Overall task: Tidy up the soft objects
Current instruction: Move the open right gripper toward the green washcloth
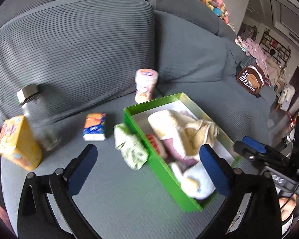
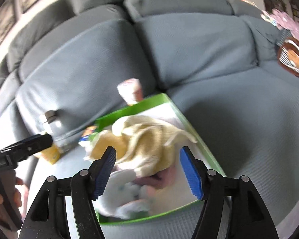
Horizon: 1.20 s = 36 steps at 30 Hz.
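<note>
so far the green box on the grey sofa seat is doing its job as the collecting place: a cream knitted cloth lies heaped across its middle, a pinkish piece shows under it, and a pale blue-white plush fills the near end, so most soft things look already gathered. one soft item is left out, a green-and-white patterned bundle lying on the seat and touching the box's outer wall, probably the next thing to lift in. the left gripper hangs above the box's near corner with its jaws spread wide and nothing between them, roughly straddling the bundle and box wall, which suits a reach for that bundle. the right gripper hovers over the box contents, also spread wide and empty, its view blurred. the hard things sit apart on the seat, likely deliberately left out: a yellow carton, a glass bottle, a small tissue pack and a pink tub against the backrest.
</note>
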Each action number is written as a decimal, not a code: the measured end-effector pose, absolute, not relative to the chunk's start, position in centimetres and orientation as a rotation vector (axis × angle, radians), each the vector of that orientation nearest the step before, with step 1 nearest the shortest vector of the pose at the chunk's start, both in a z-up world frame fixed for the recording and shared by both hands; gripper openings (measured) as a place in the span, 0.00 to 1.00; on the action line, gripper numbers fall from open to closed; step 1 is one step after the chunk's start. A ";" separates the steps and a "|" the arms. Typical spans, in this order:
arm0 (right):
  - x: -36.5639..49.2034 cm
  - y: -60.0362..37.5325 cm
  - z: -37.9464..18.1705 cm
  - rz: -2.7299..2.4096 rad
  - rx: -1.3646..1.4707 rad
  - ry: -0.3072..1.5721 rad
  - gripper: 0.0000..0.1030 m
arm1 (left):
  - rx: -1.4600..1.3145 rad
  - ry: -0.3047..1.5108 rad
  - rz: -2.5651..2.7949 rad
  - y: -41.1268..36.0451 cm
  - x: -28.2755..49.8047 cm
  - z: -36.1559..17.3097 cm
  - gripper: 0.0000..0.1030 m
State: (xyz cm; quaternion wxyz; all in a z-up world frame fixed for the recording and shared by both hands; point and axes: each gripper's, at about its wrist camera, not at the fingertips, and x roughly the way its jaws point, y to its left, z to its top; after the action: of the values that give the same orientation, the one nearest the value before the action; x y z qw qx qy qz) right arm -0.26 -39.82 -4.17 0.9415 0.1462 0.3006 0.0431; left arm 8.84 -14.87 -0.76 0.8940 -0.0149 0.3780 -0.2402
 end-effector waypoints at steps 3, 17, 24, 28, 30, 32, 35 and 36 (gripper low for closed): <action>-1.5 -37.3 -3.4 0.195 0.257 0.578 0.80 | -0.051 0.791 -0.452 -12.2 7.3 -1.5 0.99; -3.6 -24.8 -7.2 0.301 0.047 0.645 0.80 | -0.145 0.917 -0.343 -1.6 1.4 -7.7 0.99; -1.8 -20.2 -11.1 0.148 -0.023 0.675 0.80 | -0.194 0.944 -0.306 1.5 0.8 -8.5 0.99; 0.0 -19.4 -13.0 0.089 -0.047 0.710 0.80 | -0.200 0.943 -0.290 2.4 0.6 -8.6 0.99; 1.0 -19.1 -13.4 0.052 -0.073 0.713 0.80 | -0.204 0.946 -0.297 2.3 0.8 -8.7 0.99; 1.9 -18.9 -13.4 0.034 -0.099 0.708 0.80 | -0.198 0.947 -0.303 2.0 1.1 -8.9 0.99; 3.6 -18.4 -13.3 -0.003 -0.173 0.695 0.80 | -0.210 0.950 -0.315 1.5 1.8 -9.2 0.99; 4.2 -18.3 -13.3 -0.009 -0.189 0.693 0.80 | -0.215 0.950 -0.320 1.3 2.1 -9.3 0.99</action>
State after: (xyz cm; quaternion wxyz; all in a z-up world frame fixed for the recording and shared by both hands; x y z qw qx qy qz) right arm 4.18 -18.29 -13.35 0.9362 -0.0927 0.3391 -0.0043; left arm 2.05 1.29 -9.26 0.8715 -0.1027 0.4546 -0.1529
